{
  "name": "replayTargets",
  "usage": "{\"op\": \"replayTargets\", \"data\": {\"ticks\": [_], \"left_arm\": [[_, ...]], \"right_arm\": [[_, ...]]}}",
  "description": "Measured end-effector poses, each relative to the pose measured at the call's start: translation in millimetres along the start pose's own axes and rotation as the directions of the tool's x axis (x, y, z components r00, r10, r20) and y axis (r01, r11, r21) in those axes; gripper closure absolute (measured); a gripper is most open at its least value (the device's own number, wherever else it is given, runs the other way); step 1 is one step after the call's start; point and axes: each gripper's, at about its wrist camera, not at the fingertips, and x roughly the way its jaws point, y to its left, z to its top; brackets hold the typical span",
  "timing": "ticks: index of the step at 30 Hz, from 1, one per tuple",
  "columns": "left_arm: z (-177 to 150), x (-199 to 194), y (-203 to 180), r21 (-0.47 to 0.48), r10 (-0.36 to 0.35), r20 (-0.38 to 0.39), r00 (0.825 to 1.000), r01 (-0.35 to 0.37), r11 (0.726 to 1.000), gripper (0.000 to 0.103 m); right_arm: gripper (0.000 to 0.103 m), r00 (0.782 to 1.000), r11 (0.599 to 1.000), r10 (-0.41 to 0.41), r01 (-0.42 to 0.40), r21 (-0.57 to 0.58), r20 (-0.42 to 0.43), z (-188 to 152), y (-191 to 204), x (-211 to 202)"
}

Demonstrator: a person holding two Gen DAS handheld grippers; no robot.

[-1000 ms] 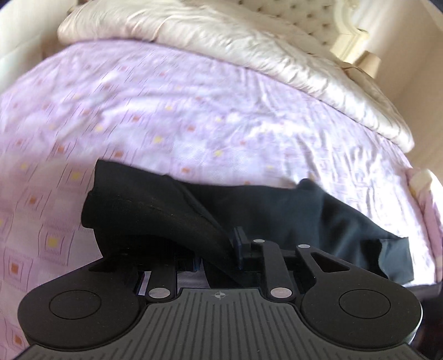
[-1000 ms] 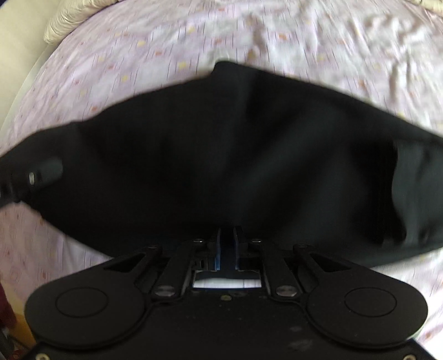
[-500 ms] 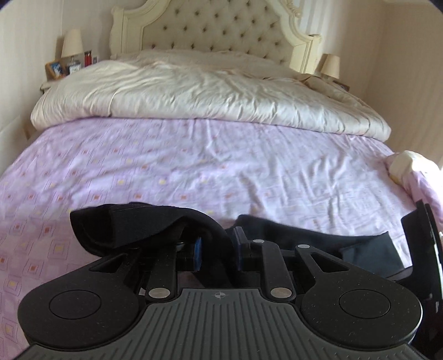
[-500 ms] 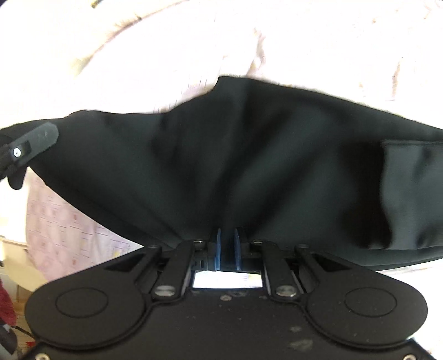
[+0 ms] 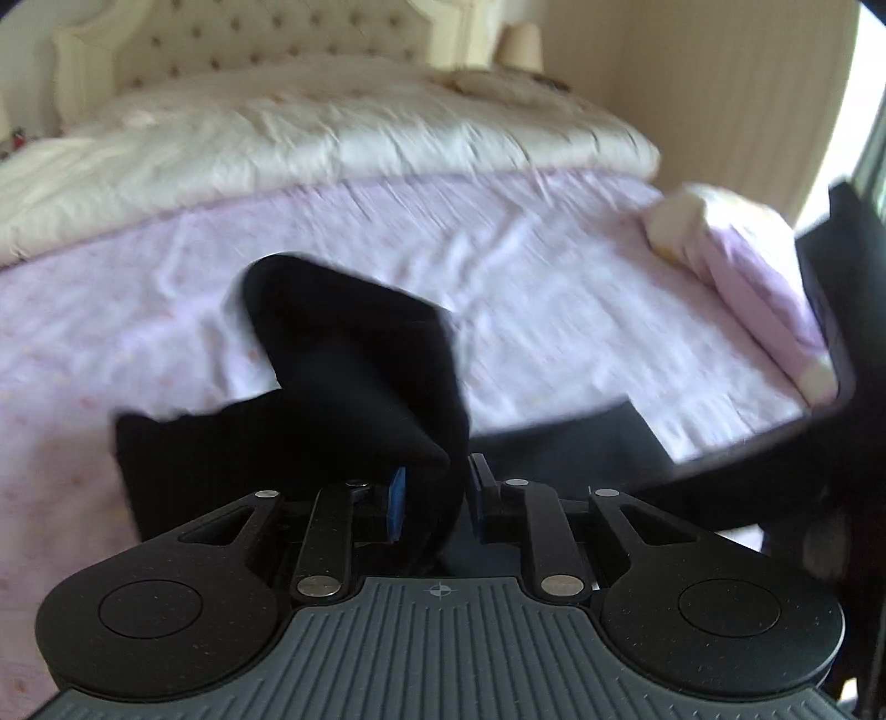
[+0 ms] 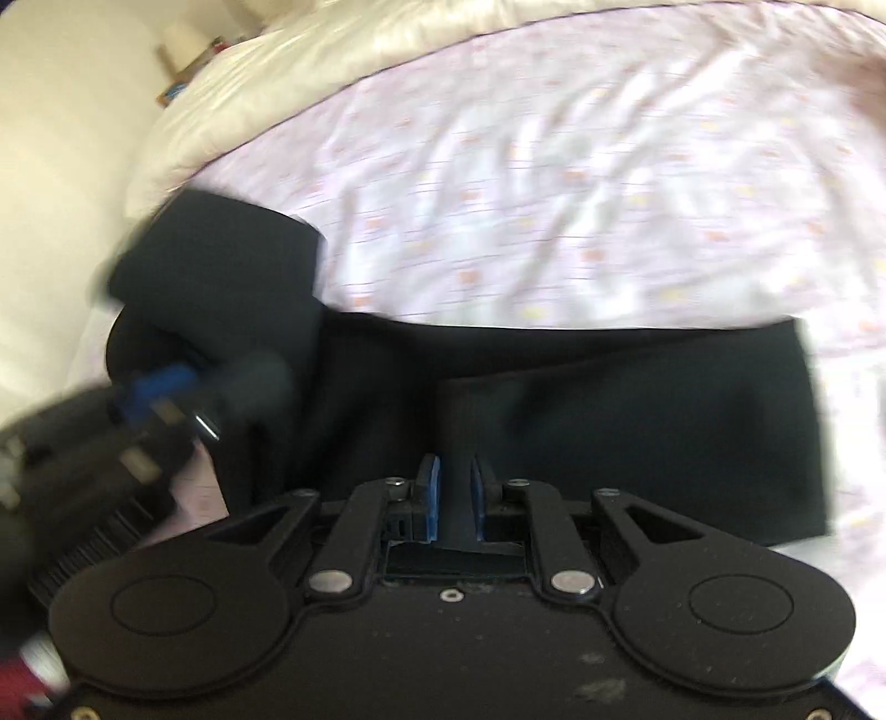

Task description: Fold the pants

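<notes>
Daylight washing over a bed with a lilac patterned sheet [image 5: 554, 288], a cream duvet [image 5: 332, 138] lying bunched toward a tufted cream headboard [image 5: 277, 39], a bedside lamp [image 5: 520, 44] standing right of it, beige walls [image 5: 720, 83] closing in behind

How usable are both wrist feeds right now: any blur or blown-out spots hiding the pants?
Left wrist view: motion blur smears the bed sheet and the edges of the black pants. Right wrist view: heavier blur, the left gripper is streaked, the sheet glares near-white, and the pants read as flat black without fold detail.
</notes>
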Motion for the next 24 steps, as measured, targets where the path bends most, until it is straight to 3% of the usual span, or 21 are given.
{"op": "replayTargets", "data": {"ticks": [6,9,13,19,24], "left_arm": [[-7.4,-7.7,-16.1,0.041,-0.010,-0.036,0.999,0.011,0.999,0.068],[-6.1,-19.2,-4.4,0.036,0.024,-0.031,0.999,-0.023,0.999,0.063],[-5.9,-26.7,27.3,-0.039,0.063,-0.040,0.997,-0.064,0.997,0.062],[1.3,-29.7,80.1,-0.171,0.114,-0.069,0.991,-0.125,0.977,0.062],[8.1,-12.2,110.3,-0.243,0.117,-0.133,0.984,-0.147,0.959,0.062]], "right_arm": [[0.072,0.997,0.997,-0.077,0.077,0.002,-0.014,-3.7,-37.8,-16.7],[0.058,0.997,0.997,-0.082,0.082,0.004,0.012,-3.2,-44.9,-23.9],[0.030,0.994,0.998,-0.068,0.069,-0.011,0.086,10.1,-41.6,-21.5],[0.029,0.994,0.996,-0.081,0.083,-0.019,0.069,49.3,-28.1,9.8],[0.024,0.996,0.996,-0.090,0.091,-0.021,0.028,72.4,-22.6,29.8]]}}
